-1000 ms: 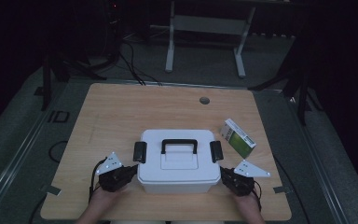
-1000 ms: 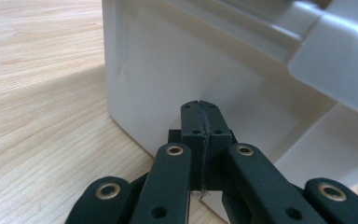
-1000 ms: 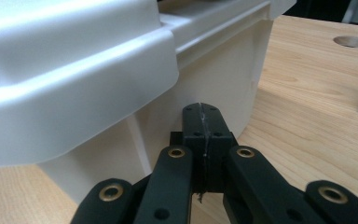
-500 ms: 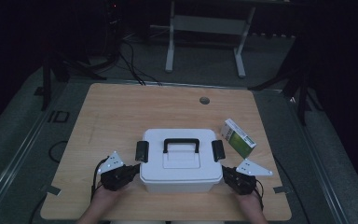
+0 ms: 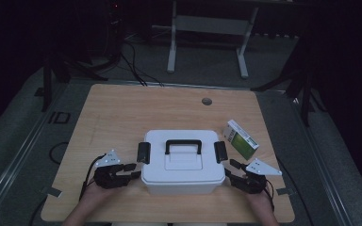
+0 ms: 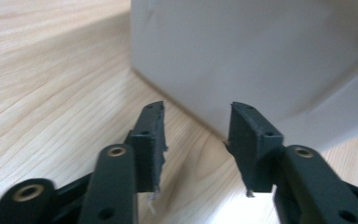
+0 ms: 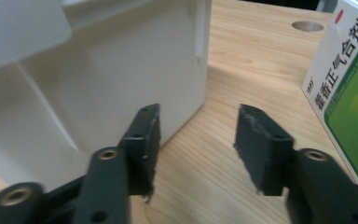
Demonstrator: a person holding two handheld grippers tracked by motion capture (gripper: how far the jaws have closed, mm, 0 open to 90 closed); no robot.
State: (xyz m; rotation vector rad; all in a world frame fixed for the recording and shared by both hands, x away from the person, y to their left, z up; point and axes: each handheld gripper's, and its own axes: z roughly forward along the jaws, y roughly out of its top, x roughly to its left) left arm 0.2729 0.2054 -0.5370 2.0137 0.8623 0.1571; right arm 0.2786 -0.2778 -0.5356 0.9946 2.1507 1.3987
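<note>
both jaws have just been opening since the earlier frame, nothing between them. left hand-held gripper and right hand-held gripper sit open at either side of the white box, mid-front on the desk. green carton stands just right of it.

Left gripper: black body, grey three-cornered plate on top, thin black cable looping off its left side. Right gripper: same black build, same grey plate, black cable trailing to the right. Close up, each jaw is a matte black block on a black link arm, with brass-coloured pivot pins and small dark screw holes. Pad edges are frayed, with pale shreds at the near corners. Forearms bare, no sleeves visible.
</note>
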